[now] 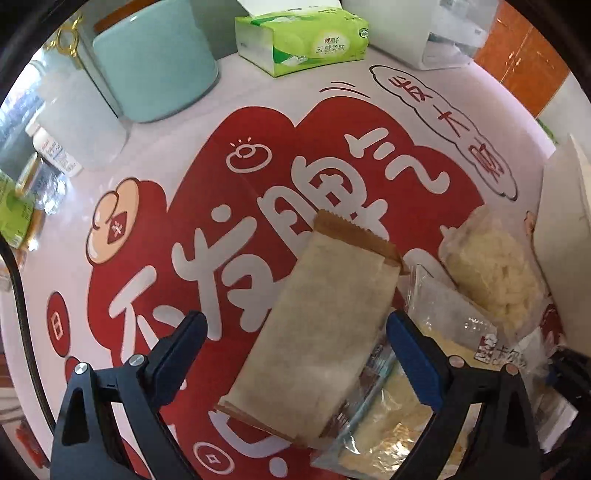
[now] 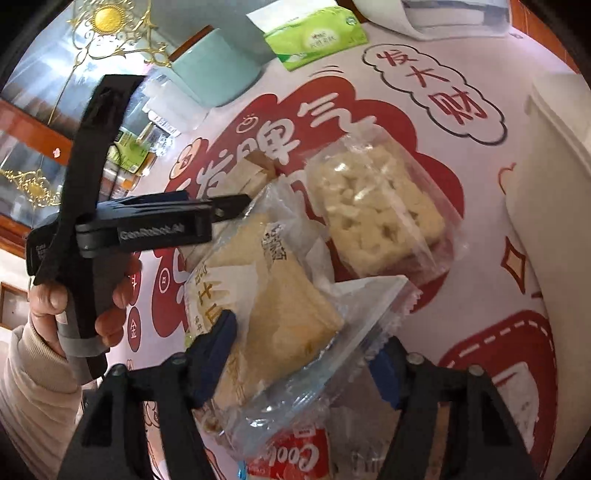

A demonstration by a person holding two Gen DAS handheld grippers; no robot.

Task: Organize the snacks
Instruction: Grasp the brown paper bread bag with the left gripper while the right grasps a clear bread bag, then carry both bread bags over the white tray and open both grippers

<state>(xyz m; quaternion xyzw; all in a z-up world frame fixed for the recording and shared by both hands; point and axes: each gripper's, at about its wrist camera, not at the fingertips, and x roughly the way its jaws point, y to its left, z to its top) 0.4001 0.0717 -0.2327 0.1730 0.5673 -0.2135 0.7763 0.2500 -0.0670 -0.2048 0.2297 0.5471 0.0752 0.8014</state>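
Observation:
A brown paper snack packet (image 1: 321, 325) lies on the red and white table mat (image 1: 258, 155) between the fingers of my open left gripper (image 1: 295, 332), which do not touch it. A clear bag of yellow cake (image 2: 273, 310) lies between the fingers of my open right gripper (image 2: 306, 343); it also shows in the left wrist view (image 1: 436, 332). A clear pack of puffed rice cake (image 2: 380, 210) lies beyond it, also in the left wrist view (image 1: 495, 269). A red cookie packet (image 2: 295, 458) lies under the right gripper. The left gripper (image 2: 225, 206) appears in the right wrist view.
A green tissue pack (image 1: 306, 40) and a teal cup (image 1: 155, 62) stand at the far side. A white box (image 2: 554, 166) stands at the right. Bottles and small boxes (image 1: 44, 162) crowd the left edge. A white container (image 1: 436, 33) stands at the back right.

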